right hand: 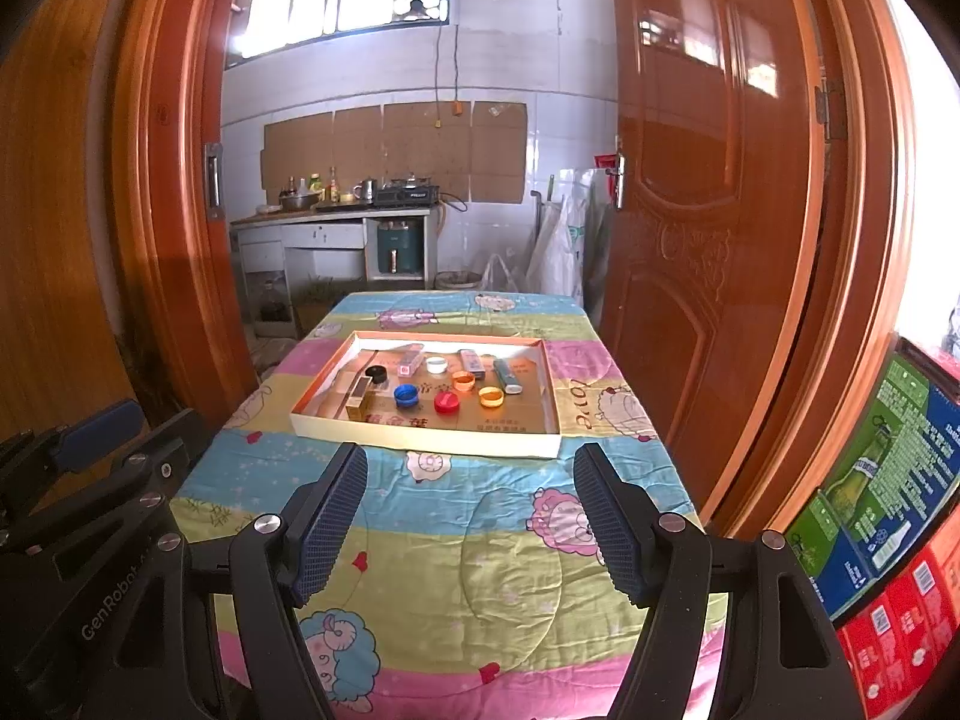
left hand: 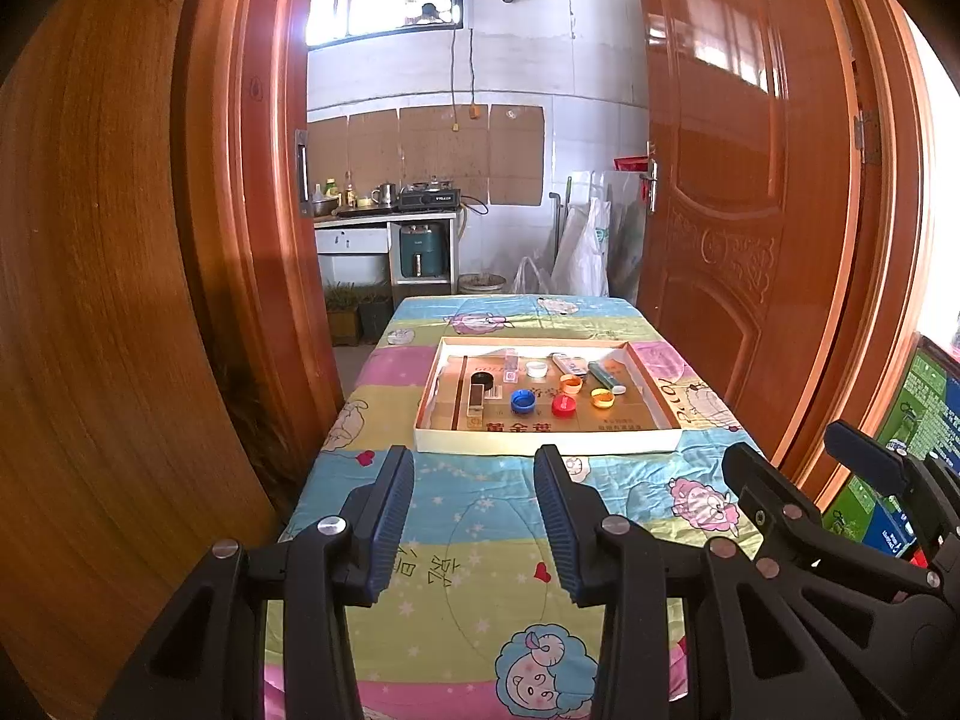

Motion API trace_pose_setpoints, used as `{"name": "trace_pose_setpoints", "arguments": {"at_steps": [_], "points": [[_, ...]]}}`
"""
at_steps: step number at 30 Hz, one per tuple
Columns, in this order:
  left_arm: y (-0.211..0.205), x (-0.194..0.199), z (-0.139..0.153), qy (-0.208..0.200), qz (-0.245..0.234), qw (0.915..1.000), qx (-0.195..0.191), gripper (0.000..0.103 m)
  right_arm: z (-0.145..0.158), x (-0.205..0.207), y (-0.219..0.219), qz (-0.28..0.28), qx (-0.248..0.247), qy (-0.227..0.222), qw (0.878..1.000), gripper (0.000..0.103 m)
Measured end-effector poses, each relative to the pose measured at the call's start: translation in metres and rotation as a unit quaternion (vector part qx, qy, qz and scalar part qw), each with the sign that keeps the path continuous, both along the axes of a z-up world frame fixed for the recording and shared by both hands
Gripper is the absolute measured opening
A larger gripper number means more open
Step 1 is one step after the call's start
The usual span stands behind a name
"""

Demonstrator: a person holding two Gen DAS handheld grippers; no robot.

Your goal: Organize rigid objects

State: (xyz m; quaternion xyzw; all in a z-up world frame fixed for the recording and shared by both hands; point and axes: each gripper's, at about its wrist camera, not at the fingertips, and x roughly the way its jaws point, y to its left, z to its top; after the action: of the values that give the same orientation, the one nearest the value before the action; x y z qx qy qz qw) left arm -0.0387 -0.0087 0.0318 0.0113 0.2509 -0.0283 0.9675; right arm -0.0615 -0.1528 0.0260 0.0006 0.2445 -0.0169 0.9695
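- A shallow cardboard tray [left hand: 549, 441] with a white outer wall sits on a table [left hand: 480, 516] covered by a pastel cartoon-sheep quilt, past the midpoint of the tabletop and well apart from both grippers.
- Inside the tray, bottle caps lie loose on the brown floor: a blue cap [left hand: 522, 400], a red cap [left hand: 563, 404] just beside it, a yellow cap [left hand: 602, 398], an orange cap [left hand: 571, 383] and a white cap [left hand: 536, 368] farther back; a black cap [left hand: 482, 380] sits near the tray's left side.
- Small oblong items share the tray (their labels too small to read): a dark-and-gold box [left hand: 476, 401] at the left, a clear-topped box [left hand: 510, 367] behind it, a flat lighter-like piece [left hand: 569, 364] and a teal lighter-like piece [left hand: 605, 380] toward the right.
- The left gripper [left hand: 474, 510] hovers over the near end of the quilt, its blue-padded jaws partly apart with nothing between them.
- The right gripper [right hand: 471, 516] hangs alongside, jaws spread wider, also empty; its dark frame shows at the right edge of the left wrist view.
- Glossy wooden doors [right hand: 708, 180] frame the table, opening onto a tiled kitchen with a counter [right hand: 336, 216]; printed cartons [right hand: 888, 510] stand at the right.
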Motion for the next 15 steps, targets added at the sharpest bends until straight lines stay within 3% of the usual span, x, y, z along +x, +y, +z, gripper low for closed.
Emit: {"name": "trace_pose_setpoints", "arguments": {"at_steps": [15], "points": [[-0.0007,-0.0014,0.0014,-0.002,0.001,1.0000,0.002,0.042,0.0020,-0.0019,0.0001,0.001,0.000,-0.001,1.000,0.073]]}}
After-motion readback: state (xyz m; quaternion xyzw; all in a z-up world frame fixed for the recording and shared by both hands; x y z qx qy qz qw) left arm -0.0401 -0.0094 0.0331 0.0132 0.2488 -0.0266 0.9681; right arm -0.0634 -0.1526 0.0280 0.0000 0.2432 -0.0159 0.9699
